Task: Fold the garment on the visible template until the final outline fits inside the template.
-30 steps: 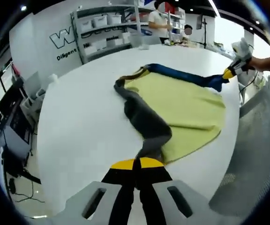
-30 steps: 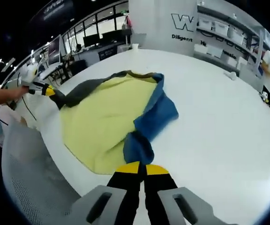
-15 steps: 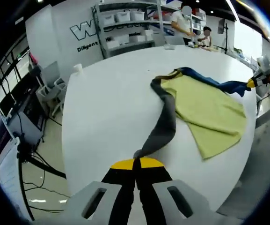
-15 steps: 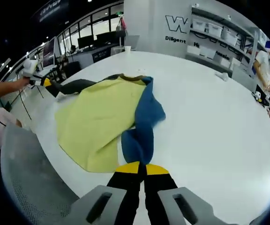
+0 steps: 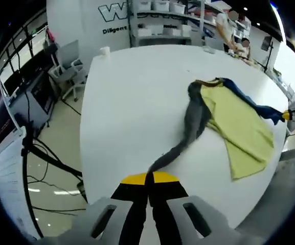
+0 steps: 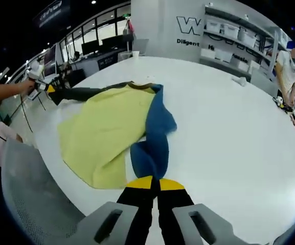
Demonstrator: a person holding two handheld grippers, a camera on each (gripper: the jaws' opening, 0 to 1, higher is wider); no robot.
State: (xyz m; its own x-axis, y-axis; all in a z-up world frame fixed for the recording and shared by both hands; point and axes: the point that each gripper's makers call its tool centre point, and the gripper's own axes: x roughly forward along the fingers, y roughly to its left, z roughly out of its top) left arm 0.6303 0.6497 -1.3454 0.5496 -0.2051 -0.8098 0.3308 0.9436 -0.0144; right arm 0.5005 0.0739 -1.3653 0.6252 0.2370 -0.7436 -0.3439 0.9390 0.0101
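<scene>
A yellow garment (image 5: 239, 127) with one grey sleeve (image 5: 193, 120) and one blue sleeve (image 5: 247, 97) lies on the white round table (image 5: 137, 92). My left gripper (image 5: 148, 176) is shut on the cuff of the grey sleeve, which runs stretched out from the jaws to the collar. My right gripper (image 6: 151, 179) is shut on the end of the blue sleeve (image 6: 155, 132), which lies bunched beside the yellow body (image 6: 106, 132). Across the cloth, the left gripper (image 6: 44, 88) shows in a person's hand, holding the grey sleeve (image 6: 83, 93). The right gripper (image 5: 292, 113) shows at the far table edge.
A white cup (image 5: 105, 50) stands near the table's far edge, and a small white object (image 6: 242, 80) lies on the table. A grey mesh chair (image 6: 35, 194) sits close by the table. Shelves with bins (image 5: 157, 20) and people (image 5: 229, 28) are behind.
My left gripper has drawn the grey sleeve out straight, away from the yellow body, where a second ago it lay crumpled. My right gripper has kept its hold on the blue sleeve.
</scene>
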